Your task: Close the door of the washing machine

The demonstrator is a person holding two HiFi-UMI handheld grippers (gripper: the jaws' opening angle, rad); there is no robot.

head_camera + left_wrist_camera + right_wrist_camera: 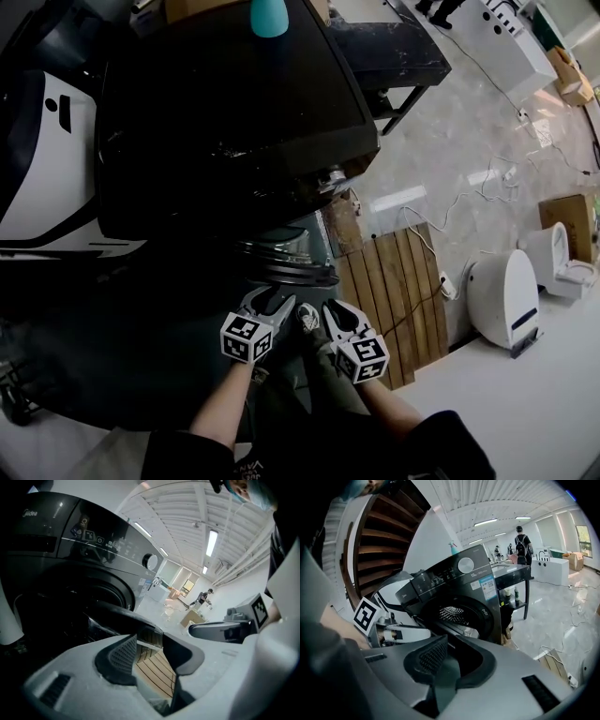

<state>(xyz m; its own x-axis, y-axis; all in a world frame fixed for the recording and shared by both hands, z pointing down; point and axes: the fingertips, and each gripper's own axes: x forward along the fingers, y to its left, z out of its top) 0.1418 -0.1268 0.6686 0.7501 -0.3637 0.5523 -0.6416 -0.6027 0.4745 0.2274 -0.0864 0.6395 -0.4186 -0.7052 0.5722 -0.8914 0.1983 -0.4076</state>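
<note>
Washing machine (225,122): dark front-loader, seen from above in the head view, standing on a pale marble-look floor (450,141). Control panel with a round dial (465,565) across the top front. Door (292,268): open, swung out from the front of the machine and standing just ahead of both grippers; the perforated steel drum (452,613) shows through the opening. On the lid, one teal bottle (269,17). Left gripper (275,302): held low before the door, marker cube (246,337) toward the person; jaws partly apart, with nothing pressed between the pads and only the wooden slats showing through the gap. Right gripper (328,312): just beside the left one, its own marker cube (363,358) behind it; jaws a narrow gap apart, pads on nothing. Whether either tip touches the door cannot be told. Wooden slatted pallet (398,286): on the floor to the right of the door. White appliance (42,159): beside the machine at its left. Dark table (394,47): beyond the machine's right corner. White toilet units (506,295), a cardboard box (567,211) and loose cables (450,202): farther right. One person (521,541) stands well off in the background.
</note>
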